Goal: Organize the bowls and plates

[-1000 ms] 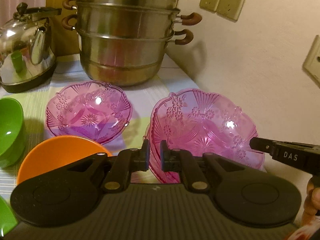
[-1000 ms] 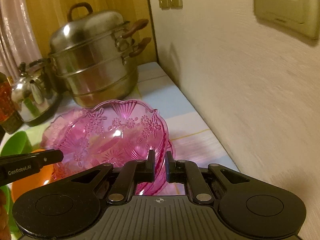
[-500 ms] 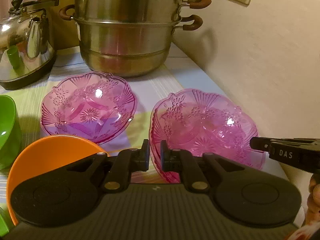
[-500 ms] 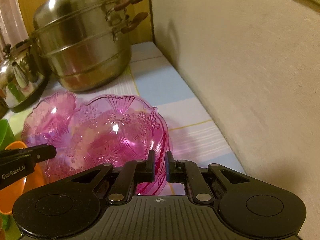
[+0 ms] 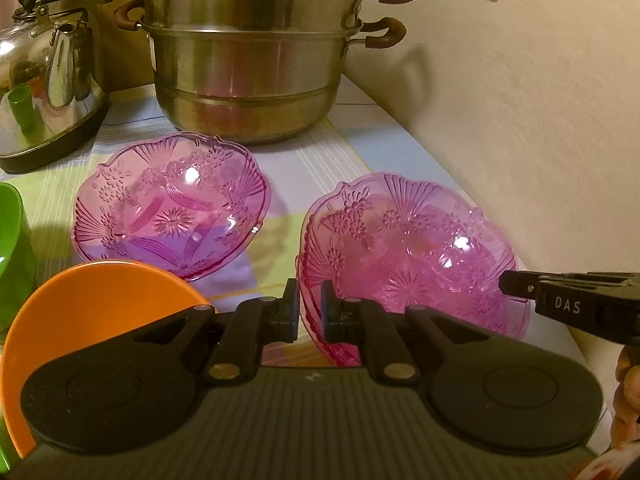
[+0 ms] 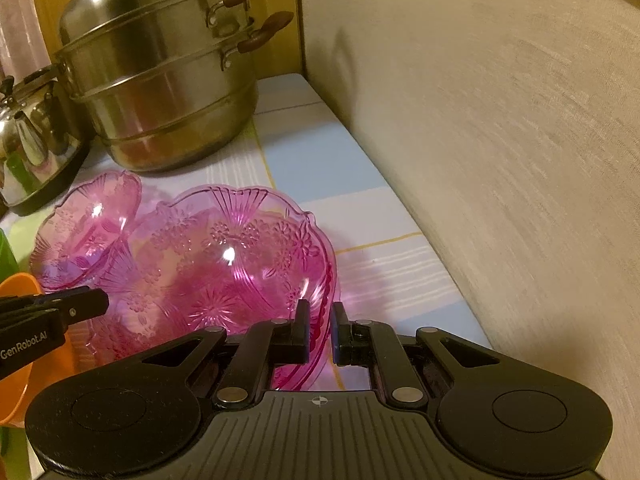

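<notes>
Both grippers were clamped on one pink glass bowl: the left gripper [image 5: 309, 307] pinched its scalloped rim on the near left edge, the right gripper [image 6: 320, 330] pinched the rim on the opposite side. That pink glass bowl [image 5: 412, 256] sat low over the striped tablecloth [image 6: 320, 168], near the beige wall [image 6: 500, 140], with a narrow strip of cloth between them. A second pink glass dish [image 5: 170, 204] lay just beside it to the left, apart. An orange bowl [image 5: 92, 304] and a green bowl [image 5: 10, 256] crowded the near left. Behind stood a steel steamer pot [image 5: 252, 56] and a kettle [image 5: 44, 72], leaving bare cloth only along the wall.
</notes>
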Motion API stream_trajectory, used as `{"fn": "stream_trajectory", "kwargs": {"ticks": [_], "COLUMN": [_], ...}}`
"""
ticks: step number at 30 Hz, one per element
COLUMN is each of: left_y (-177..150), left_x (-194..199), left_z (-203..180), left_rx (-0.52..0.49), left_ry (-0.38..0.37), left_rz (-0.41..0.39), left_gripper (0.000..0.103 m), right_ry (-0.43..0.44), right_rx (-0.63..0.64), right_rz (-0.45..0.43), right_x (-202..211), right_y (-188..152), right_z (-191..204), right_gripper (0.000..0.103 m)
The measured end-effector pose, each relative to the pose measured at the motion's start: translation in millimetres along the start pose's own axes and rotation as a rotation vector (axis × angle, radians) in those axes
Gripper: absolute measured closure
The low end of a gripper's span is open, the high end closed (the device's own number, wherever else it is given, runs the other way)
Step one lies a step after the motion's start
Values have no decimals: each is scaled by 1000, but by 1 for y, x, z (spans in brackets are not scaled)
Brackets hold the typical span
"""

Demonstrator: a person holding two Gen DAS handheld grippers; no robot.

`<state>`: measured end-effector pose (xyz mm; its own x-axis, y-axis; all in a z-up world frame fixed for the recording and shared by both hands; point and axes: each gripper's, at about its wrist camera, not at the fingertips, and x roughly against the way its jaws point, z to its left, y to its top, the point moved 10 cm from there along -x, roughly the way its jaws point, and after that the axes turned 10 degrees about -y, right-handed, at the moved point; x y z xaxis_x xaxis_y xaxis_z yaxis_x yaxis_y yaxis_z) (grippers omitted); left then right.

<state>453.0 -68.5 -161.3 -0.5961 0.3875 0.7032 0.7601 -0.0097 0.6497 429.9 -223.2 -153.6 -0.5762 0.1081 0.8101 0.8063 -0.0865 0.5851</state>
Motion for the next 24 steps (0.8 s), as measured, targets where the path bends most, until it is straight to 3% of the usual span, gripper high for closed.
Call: {"fn": "stream_trajectory", "kwargs": {"ticks": [7, 9, 11, 13, 14, 24], "left_y": [-3, -4, -2, 2, 5, 7], "left_x": [-5, -6, -2, 3, 5, 11], "left_z": [2, 3, 2, 0, 0, -3], "left_rx": [-2, 3, 6, 1, -2, -1], "left_ry": [7, 8, 2, -2, -1, -12], "left_rz": [7, 9, -6, -29, -40, -58], "left_gripper": [94, 89, 82, 82, 82, 82], "right_ry": [-2, 13, 38, 52, 52, 51], "right_rx": [-4, -16, -51, -84, -97, -82], "right_rz": [13, 16, 8, -9, -19, -61], "right_x": [-5, -5, -4, 0, 2, 13], "right_y": [-1, 1, 3, 8, 10, 16], "right_z": [0, 1, 0, -4, -6, 0], "right_gripper": [93, 93, 83, 67, 64, 64]}}
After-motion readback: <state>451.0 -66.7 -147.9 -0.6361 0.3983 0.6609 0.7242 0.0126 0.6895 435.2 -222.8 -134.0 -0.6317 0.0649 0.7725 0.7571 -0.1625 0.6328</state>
